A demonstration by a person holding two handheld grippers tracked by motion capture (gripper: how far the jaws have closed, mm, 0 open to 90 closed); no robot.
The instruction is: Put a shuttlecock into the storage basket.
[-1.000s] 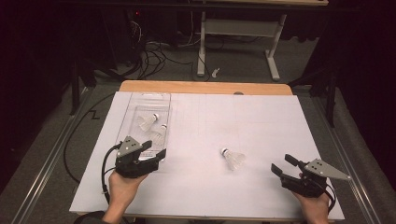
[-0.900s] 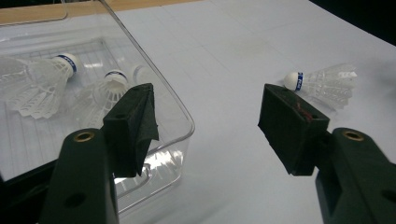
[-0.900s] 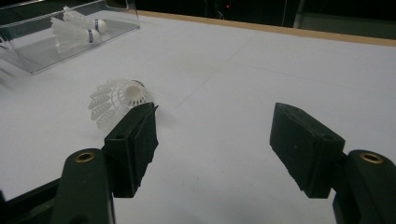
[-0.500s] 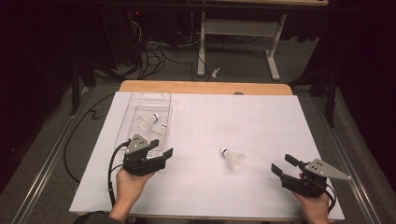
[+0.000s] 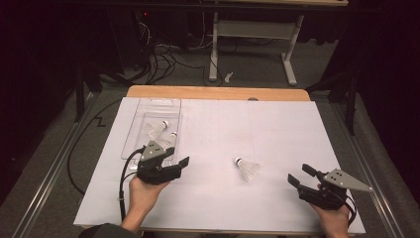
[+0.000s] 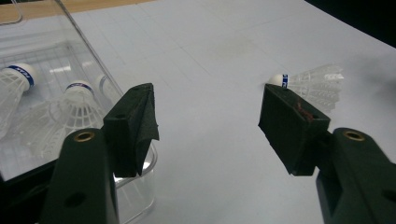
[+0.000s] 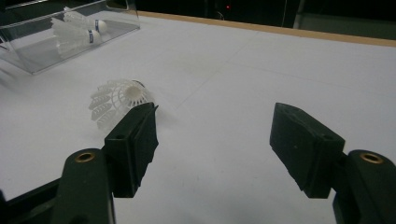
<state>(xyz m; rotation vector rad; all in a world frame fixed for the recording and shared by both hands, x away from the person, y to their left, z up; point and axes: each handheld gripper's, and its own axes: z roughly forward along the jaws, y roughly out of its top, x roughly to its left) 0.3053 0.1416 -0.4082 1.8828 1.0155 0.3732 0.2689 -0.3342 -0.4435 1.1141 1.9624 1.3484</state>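
I see a wooden table [image 5: 218, 92] covered almost fully by a white sheet [image 5: 277, 129]. On the sheet lies one loose shuttlecock [image 5: 247, 169] and, near the far left, a clear plastic box [image 5: 134, 130] with shuttlecocks inside.

The white table top [image 5: 277, 129] lies bare across its middle and far right — a wide open lane between the two grippers. One loose shuttlecock [image 5: 247, 168] lies on its side in that lane, with free surface all round it, so jaws could come at it from either side. The left gripper [image 5: 174, 164], jaws spread wide, sits just beside the near corner of the clear plastic box [image 5: 148, 106]. The box's upright walls block low passage at the left, though it is open from above, and two shuttlecocks [image 6: 65, 112] lie inside. The right gripper [image 5: 297, 174], jaws apart, has nothing between it and the loose shuttlecock.
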